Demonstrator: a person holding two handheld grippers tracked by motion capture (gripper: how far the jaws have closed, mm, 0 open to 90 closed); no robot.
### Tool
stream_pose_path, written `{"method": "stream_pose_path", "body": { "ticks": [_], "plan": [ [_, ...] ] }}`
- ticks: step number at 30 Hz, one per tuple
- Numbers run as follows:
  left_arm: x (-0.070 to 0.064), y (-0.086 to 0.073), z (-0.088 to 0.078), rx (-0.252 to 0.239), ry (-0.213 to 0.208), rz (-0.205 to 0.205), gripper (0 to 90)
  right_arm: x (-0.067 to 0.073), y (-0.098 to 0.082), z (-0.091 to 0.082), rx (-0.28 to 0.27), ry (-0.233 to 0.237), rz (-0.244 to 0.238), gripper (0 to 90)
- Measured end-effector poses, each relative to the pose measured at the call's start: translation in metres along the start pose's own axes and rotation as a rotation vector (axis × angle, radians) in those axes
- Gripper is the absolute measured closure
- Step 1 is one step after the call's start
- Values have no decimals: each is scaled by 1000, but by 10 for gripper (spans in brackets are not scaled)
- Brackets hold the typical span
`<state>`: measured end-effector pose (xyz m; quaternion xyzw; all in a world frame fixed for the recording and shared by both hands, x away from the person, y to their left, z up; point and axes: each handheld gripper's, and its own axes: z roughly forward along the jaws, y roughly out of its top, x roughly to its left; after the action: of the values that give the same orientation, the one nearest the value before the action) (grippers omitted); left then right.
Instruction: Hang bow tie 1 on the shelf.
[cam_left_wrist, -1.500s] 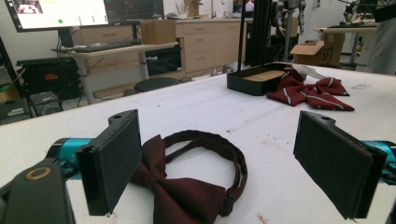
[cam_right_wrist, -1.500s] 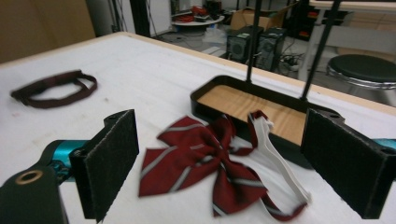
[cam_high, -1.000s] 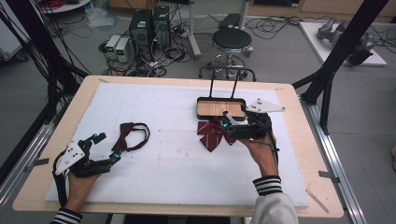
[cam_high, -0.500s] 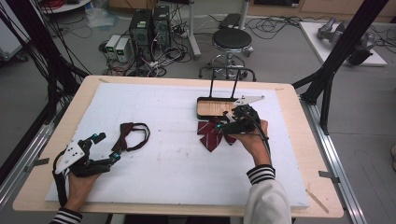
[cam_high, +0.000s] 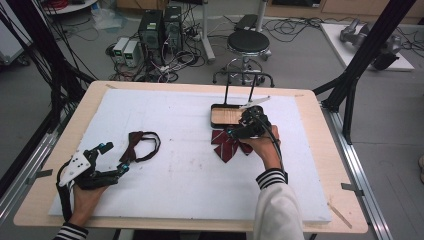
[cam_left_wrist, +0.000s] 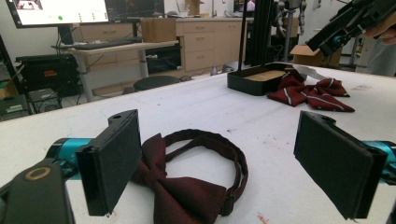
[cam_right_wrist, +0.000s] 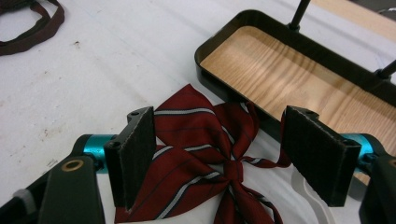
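Observation:
A red bow tie with grey stripes lies on the white mat just in front of a black tray with a wooden floor. My right gripper hovers low over it. Its jaws have just been closing, with the tie's knot between them, but the pads stand apart from the cloth. A dark maroon bow tie with a strap lies at the left. My left gripper rests open on the mat, its jaws either side of that tie's near end.
The tray carries two upright black rods at its far edge. A white tag lies under the striped tie. The wooden table edge frames the mat. A stool and computers stand beyond the table.
My right hand has moved left and down over the striped bow tie, and its jaws have narrowed. The left hand and the maroon tie have stayed put.

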<state>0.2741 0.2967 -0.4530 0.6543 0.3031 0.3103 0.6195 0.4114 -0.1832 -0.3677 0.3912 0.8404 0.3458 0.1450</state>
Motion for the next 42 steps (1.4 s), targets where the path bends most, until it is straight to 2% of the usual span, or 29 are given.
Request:
{"method": "stream_pose_path", "body": {
  "ticks": [1,5,9,15,21,27,28,34,36,38,39,40,42],
  "plan": [
    [0,0,0,1,0,0,153,0,0,0,0,0,0,257],
    [0,0,0,0,-1,0,153,-3,-2,5,64,-28,4,331],
    [0,0,0,1,-1,1,153,-5,-4,9,92,-30,15,428],
    [0,0,0,2,-2,3,154,-4,-5,19,160,-37,31,506],
    [0,0,0,2,-3,4,154,-4,-6,28,217,-52,48,535],
    [0,0,0,0,-3,0,154,-8,-8,34,237,-54,63,570],
    [0,0,0,0,-3,0,154,-7,-8,35,246,-54,85,572],
    [0,0,0,0,-4,2,154,-8,-8,40,267,-68,62,602],
    [0,0,0,1,-4,3,154,-5,-8,41,291,-70,97,602],
    [0,0,0,0,-5,2,155,-4,-8,44,300,-81,61,615],
    [0,0,0,0,-5,2,155,-3,-8,44,314,-91,64,621],
    [0,0,0,2,-5,4,154,-4,-8,46,315,-90,47,625],
    [0,0,0,1,-5,4,154,-3,-8,47,331,-92,65,643]
  ]
}}
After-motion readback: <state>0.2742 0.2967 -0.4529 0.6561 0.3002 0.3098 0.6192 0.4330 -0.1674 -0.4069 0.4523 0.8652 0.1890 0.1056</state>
